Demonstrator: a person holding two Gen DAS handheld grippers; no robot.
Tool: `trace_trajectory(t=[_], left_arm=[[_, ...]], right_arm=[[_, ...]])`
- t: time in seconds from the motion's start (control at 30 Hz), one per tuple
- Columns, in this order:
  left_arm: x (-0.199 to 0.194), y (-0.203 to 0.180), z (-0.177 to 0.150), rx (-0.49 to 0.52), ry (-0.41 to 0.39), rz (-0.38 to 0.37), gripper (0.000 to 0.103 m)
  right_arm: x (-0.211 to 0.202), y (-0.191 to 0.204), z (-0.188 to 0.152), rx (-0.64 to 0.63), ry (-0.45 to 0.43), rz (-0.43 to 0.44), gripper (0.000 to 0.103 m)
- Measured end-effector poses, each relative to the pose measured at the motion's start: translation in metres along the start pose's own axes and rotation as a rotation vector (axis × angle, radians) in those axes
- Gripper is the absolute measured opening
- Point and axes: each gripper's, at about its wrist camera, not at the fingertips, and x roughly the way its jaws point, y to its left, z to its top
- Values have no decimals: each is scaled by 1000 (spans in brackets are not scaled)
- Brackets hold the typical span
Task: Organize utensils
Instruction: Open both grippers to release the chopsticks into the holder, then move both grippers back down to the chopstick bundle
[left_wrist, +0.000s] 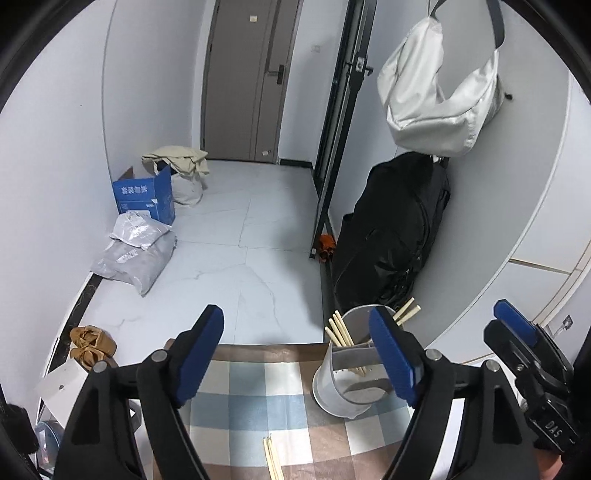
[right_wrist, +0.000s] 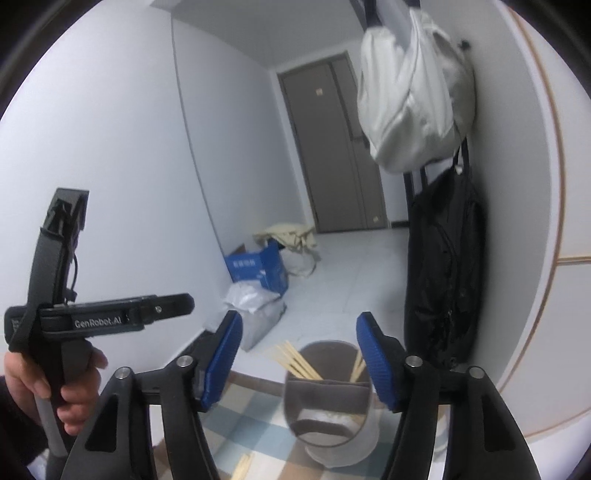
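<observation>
While both claws stand open with nothing between their blue pads, they hang above a worktop (left_wrist: 258, 384) covered in a checked cloth. The left claw (left_wrist: 297, 356) shows bare cloth and floor in the gap between its pads; the right claw (right_wrist: 299, 360) frames the utensil holder (right_wrist: 332, 417) just ahead of it, without touching. In the left wrist view the right claw sits at the far right edge, close beside the left one.

The utensil holder is a pale, round, divided container standing near the far edge of the worktop. Several light wooden chopsticks (left_wrist: 341, 332) lean in its back compartments, their tops fanning out over the rim. More loose chopsticks (left_wrist: 271, 458) lie flat on the cloth nearer the cameras, well apart from the holder.

A hand (right_wrist: 70, 391) grips the left claw's handle in the right wrist view.

Beyond the worktop, a black bag (left_wrist: 399, 229) leans against the wall, a white bag (left_wrist: 439, 99) hangs above it, and a blue box (left_wrist: 146, 195) sits on the tiled floor by the far door.
</observation>
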Motion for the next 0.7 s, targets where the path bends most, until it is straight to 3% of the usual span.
trace_trajectory(t=[0.37, 0.6, 0.7], left_arm=[[-36, -1, -27, 18, -72, 33, 87], [-45, 0, -44, 31, -96, 54, 93], [-48, 2, -53, 32, -102, 62, 96]], right_arm=[[-47, 27, -21, 2, -77, 0, 81], [-67, 37, -45, 9, -94, 5, 86], [-74, 42, -55, 0, -99, 8, 93]])
